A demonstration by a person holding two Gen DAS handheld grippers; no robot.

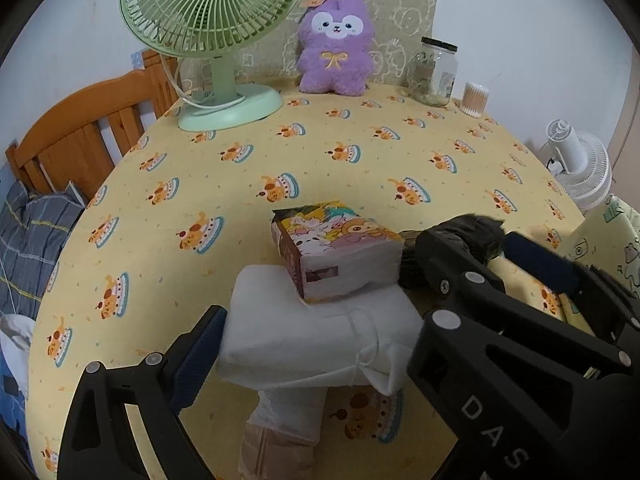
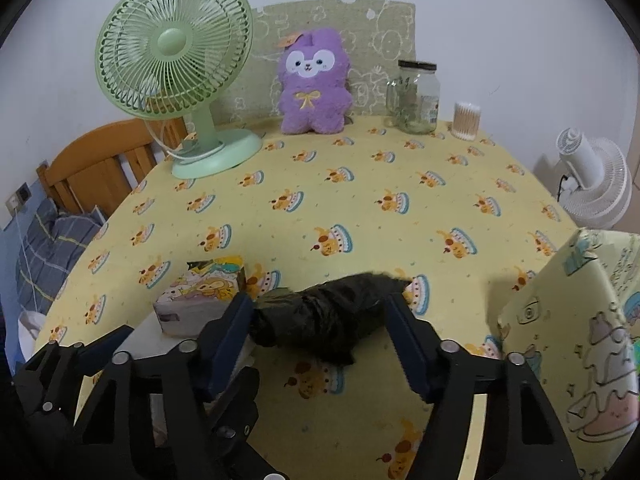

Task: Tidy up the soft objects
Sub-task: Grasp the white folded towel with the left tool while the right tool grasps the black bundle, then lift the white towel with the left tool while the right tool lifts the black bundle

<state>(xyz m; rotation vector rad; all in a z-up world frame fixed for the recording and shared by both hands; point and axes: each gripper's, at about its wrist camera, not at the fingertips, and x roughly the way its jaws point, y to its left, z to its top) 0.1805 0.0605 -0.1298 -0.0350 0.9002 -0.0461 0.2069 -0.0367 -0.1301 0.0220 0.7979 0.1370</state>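
Left wrist view: the left gripper (image 1: pixel 316 344) is clamped across the folded white cloth (image 1: pixel 320 336), which carries the cartoon-printed tissue pack (image 1: pixel 340 252) on top, so both travel as one load above the yellow tablecloth (image 1: pixel 320 152). Right wrist view: the right gripper (image 2: pixel 320 320) has its pads against both ends of the black rolled bundle (image 2: pixel 324 316), lengthwise, judged to prevent unrolling.

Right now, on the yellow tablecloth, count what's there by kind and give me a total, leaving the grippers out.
Fans: 1, green desk fan
Plush toys: 1, purple plush
Glass jars: 1, clear jar
Cotton swab tubs: 1, swab tub
Tissue packs: 1, cartoon tissue pack
White folded cloths: 1, white bundle
Black rolls: 1, black roll
Total: 7
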